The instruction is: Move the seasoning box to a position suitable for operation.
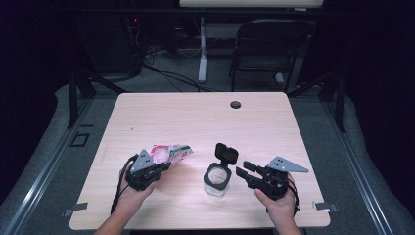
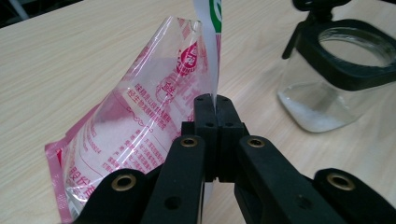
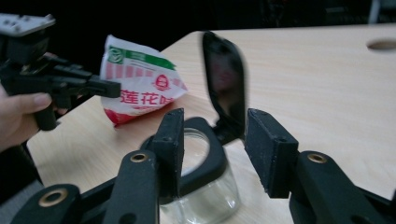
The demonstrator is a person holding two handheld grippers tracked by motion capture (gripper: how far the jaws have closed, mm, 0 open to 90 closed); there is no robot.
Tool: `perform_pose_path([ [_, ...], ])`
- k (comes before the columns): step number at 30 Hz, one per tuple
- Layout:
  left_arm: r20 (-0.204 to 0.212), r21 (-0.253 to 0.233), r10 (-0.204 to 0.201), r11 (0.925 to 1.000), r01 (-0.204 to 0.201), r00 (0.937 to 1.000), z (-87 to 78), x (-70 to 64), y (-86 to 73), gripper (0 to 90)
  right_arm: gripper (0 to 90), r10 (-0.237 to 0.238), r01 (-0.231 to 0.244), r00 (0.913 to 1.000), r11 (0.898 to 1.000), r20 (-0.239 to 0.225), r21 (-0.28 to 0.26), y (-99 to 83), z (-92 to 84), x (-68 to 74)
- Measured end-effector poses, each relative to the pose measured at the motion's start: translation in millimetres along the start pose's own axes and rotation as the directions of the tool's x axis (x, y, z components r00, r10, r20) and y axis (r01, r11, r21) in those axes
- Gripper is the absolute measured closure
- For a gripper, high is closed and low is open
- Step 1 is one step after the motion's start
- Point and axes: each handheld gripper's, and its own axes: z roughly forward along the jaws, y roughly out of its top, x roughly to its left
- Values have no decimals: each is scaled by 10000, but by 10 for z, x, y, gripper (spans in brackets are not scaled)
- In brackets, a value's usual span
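Item: pink-printed seasoning pouch (image 1: 170, 153), tabletop (image 1: 195, 117) near left, top edge clamped in left claw (image 1: 157, 169). Right claw (image 1: 243, 169) apart beside open flip-lid glass jar (image 1: 217, 179), near centre. Step: pouring setup. Next: carry pouch over jar mouth, steady jar.

The table (image 1: 195, 122) is lit evenly from above, and the room around is dark. The lid (image 3: 225, 88) looks blurred, and the near jaws are soft.

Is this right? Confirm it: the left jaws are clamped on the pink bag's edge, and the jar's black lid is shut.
Not quite. The left gripper does clamp the pink bag, but the jar has its black lid flipped open, standing up behind the rim, as the high view shows.
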Motion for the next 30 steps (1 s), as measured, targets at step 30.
perform_pose_path([
  [30, 1421, 154, 1111, 9933, -1145, 9836, -133, -328, -36, 900, 503, -3037, 3264, 9214, 9434, -2425, 586, 374, 1124, 673],
])
